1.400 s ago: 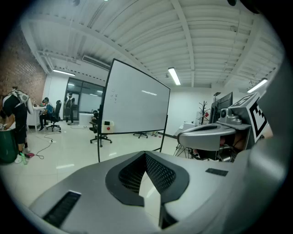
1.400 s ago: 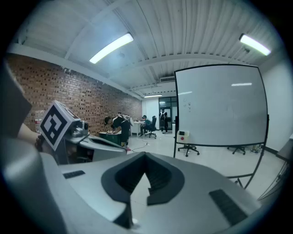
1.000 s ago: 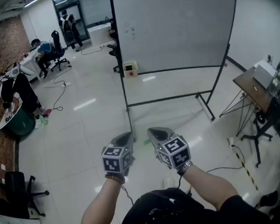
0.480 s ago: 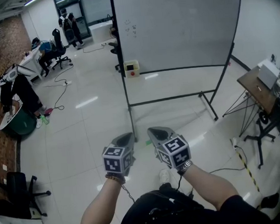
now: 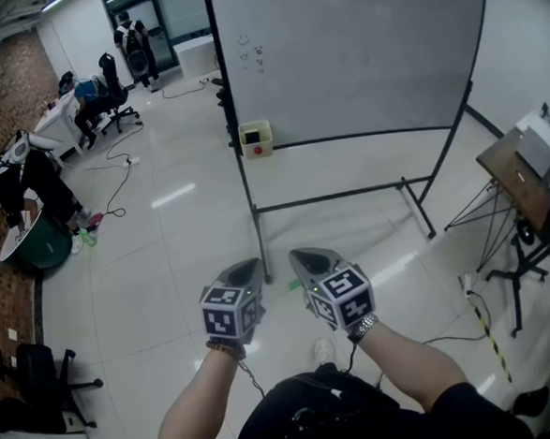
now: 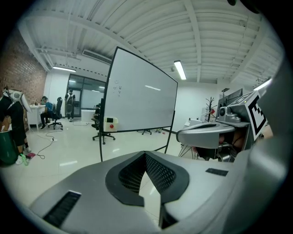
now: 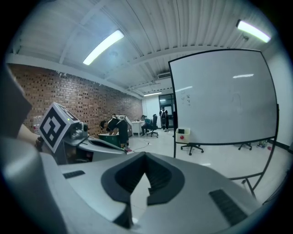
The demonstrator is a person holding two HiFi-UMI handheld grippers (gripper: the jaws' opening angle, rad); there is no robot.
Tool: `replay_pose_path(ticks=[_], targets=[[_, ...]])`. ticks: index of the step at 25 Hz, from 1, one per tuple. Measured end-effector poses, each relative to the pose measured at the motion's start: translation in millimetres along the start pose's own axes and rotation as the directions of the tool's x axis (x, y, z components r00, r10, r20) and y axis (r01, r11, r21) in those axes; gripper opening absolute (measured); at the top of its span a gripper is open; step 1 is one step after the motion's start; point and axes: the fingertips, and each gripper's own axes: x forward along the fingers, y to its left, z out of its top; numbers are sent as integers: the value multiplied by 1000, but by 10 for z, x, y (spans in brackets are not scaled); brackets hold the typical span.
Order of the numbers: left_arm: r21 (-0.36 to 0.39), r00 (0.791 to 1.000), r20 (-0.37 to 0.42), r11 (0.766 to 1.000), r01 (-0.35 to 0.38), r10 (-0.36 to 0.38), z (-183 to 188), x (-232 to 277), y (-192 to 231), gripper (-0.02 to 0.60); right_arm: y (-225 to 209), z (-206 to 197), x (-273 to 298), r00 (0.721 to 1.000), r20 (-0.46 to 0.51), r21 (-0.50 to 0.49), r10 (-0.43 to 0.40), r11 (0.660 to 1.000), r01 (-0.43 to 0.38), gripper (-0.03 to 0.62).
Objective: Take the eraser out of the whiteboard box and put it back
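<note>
A large whiteboard (image 5: pixel 348 54) on a black wheeled stand is ahead of me. A small cream box with a red dot (image 5: pixel 255 138) hangs at its lower left corner; it also shows as the box (image 6: pixel 110 124) and the box (image 7: pixel 183 135) in the gripper views. No eraser is visible. My left gripper (image 5: pixel 247 267) and right gripper (image 5: pixel 306 257) are held side by side in front of my body, well short of the board. Both are shut and empty, as the left gripper (image 6: pixel 145 155) and right gripper (image 7: pixel 145 156) show in their own views.
The whiteboard stand's legs (image 5: pixel 415 209) spread over the glossy white floor. A wooden desk (image 5: pixel 525 173) with equipment stands at right, with a cable (image 5: pixel 469 308) on the floor. At left are people at desks (image 5: pixel 84 101), office chairs and a green bin (image 5: pixel 35 247).
The whiteboard and its box have grown slightly larger and shifted in the head view as I move toward them. Both grippers keep their place before me and stay shut.
</note>
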Motion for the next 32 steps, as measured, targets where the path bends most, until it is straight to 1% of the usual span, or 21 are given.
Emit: replay_pose_path(ticks=[15,19,25,32], targets=[[-12,998,-48,999,-46,45,447,1212,206,0,-1168,195,625,998,-18,36,54,998,-54,23],[-9,997,-44,998,-61,61,570,1468,207,0,-1433,207,724,997,-20,39,72,997,-72,23],[-18,996,-32,996,-86,86,695,1740,226,0,-1706,298,825,995,-20,27,93,995,-92,23],[-26,995,-33,995,-100,99,761,1897,225,0,-1882,351,888,994,-23,24,104,994,-104,23]])
